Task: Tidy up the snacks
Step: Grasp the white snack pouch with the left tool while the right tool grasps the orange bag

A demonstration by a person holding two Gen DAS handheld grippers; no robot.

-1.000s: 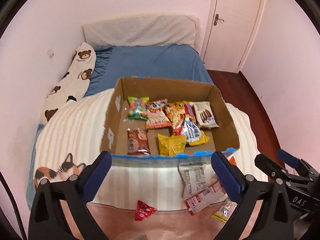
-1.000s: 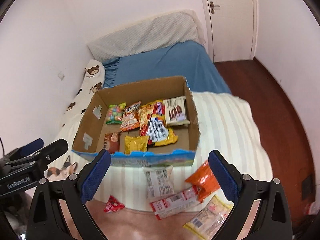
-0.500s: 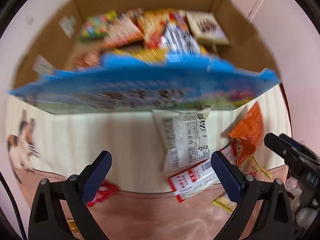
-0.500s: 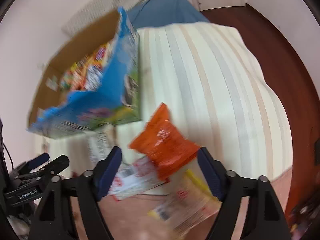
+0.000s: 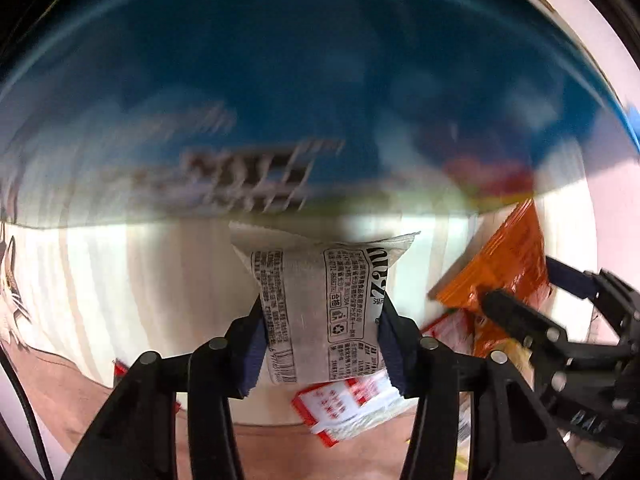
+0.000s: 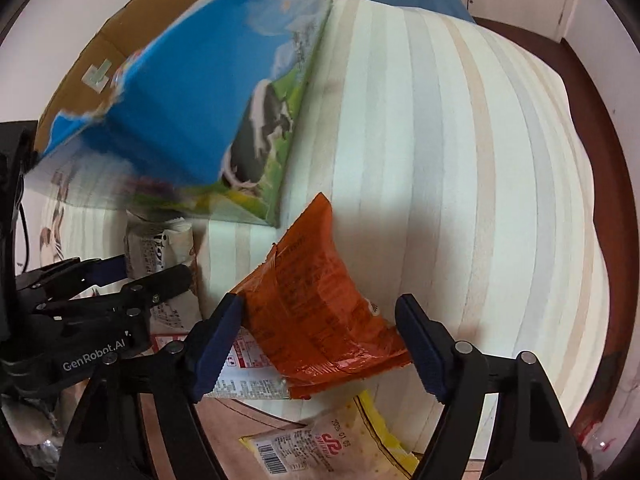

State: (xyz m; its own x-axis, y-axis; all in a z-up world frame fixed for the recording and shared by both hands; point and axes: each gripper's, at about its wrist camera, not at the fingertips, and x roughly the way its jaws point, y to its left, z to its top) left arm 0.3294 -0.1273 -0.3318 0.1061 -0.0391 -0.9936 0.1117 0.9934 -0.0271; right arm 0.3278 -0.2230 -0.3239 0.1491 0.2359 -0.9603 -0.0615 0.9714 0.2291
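— White snack packet (image 5: 320,312): caught between both pads of the left claw (image 5: 322,340), jaws closing and pinching its sides, just below the blue box (image 5: 304,80) on the striped bed cover (image 5: 132,280). Long axis running away from the claw toward the box.

— Orange snack bag (image 6: 316,312): lying between the fingers of the right claw (image 6: 320,344), jaws closing but spread wider than the bag, right pad apart from it. Long axis slanted, top corner pointing at the box corner.
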